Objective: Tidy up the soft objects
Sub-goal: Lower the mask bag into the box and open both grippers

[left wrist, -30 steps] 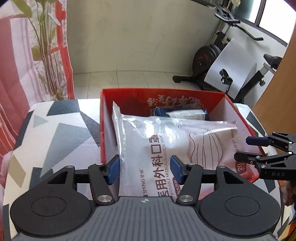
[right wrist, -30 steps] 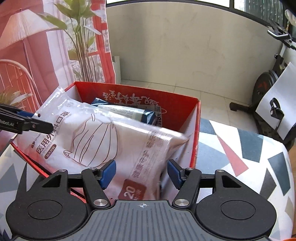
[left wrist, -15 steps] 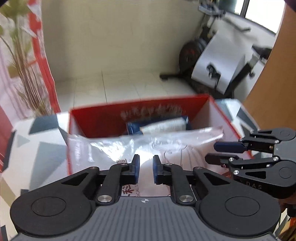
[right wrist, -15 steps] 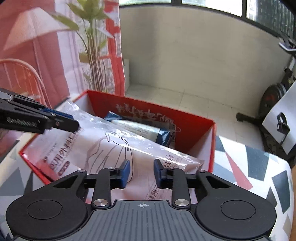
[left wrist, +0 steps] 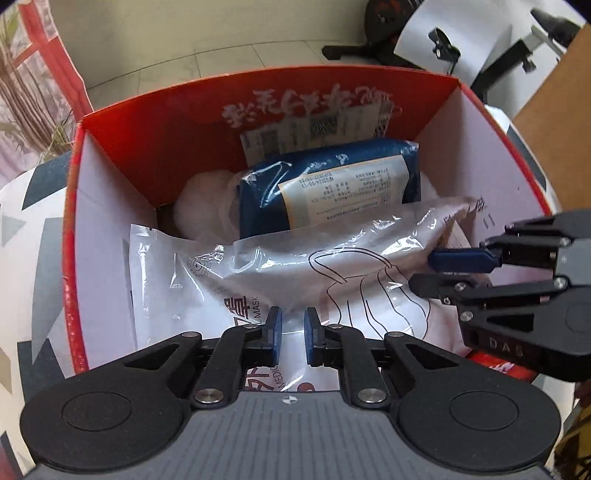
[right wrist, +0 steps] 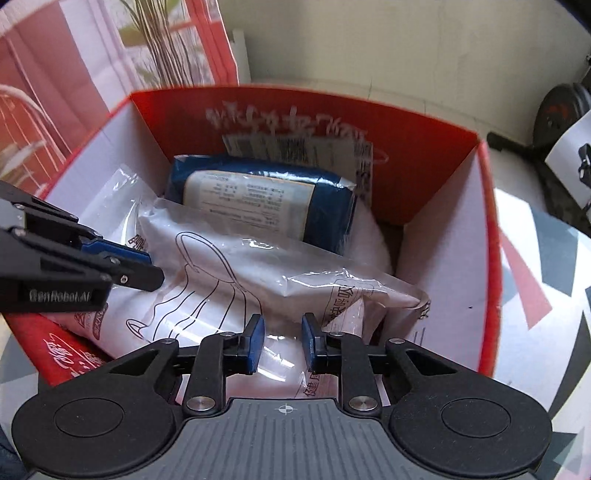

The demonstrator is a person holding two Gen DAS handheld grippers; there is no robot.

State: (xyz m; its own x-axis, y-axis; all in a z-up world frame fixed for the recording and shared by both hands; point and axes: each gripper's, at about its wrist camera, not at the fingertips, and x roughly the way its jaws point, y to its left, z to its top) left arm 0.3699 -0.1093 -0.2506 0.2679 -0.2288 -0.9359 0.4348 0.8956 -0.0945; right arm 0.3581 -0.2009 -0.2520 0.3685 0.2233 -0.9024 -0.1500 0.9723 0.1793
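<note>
A home room: exercise bike (left wrist: 388,22), potted plant (right wrist: 162,40), tiled floor (left wrist: 207,66).

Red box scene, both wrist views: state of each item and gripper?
red box: open, no lid on it
mask pack: sealed, lying in the red box, crumpled
blue pack: sealed, in the box behind the mask pack
left gripper: narrow gap, pinching mask pack film
right gripper: narrow gap, pinching mask pack film

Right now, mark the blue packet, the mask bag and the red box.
blue packet (left wrist: 332,184), left wrist view, on its pale printed label.
mask bag (left wrist: 351,273), left wrist view, on the drawn mask outline.
red box (right wrist: 295,122), right wrist view, on its far inner wall.
</note>
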